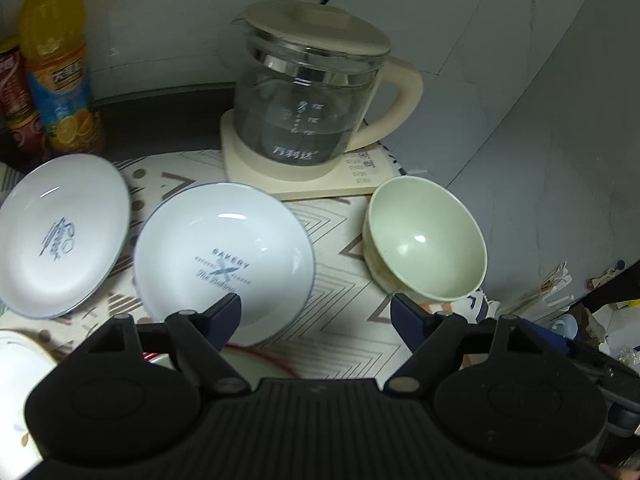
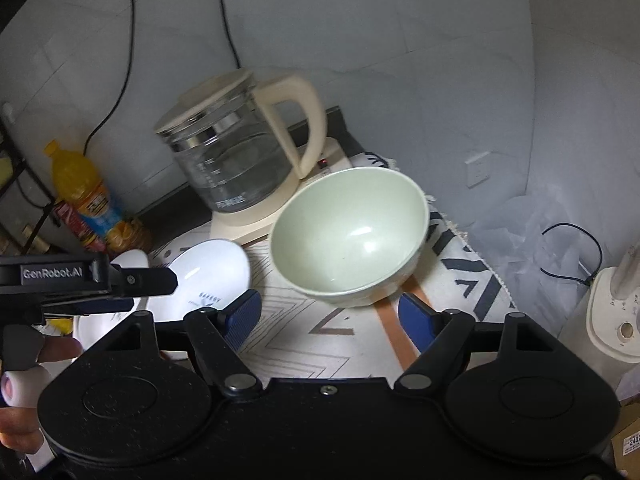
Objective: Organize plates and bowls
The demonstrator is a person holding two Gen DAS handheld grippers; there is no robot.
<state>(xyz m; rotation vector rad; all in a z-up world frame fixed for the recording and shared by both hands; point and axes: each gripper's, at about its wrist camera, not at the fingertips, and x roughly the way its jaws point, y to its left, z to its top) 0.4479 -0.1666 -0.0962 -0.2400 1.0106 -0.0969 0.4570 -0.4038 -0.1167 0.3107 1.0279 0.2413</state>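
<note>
1. My left gripper [image 1: 316, 312] is open, nothing between its fingers; left finger tip overlaps the near rim of the BAKERY plate [image 1: 224, 260] in view, contact unclear.
2. My right gripper [image 2: 330, 312] is open too, empty, just near of the green bowl [image 2: 348, 236].
3. Green bowl sits upright on the patterned cloth [image 1: 340, 240], right of the BAKERY plate, apart from it.
4. A second white plate [image 1: 60, 236] lies left of the BAKERY plate, close beside it; I can't tell if the rims touch.
5. Kettle [image 1: 308, 96] on its base stands at the far side, behind plate and bowl.
6. Juice bottle [image 1: 56, 64] far left, a red can [image 1: 16, 96] beside it.
7. A white dish edge [image 1: 20, 380] shows near left, mostly cut off.
8. Worktop [image 1: 160, 120] is dark beyond the cloth.
</note>
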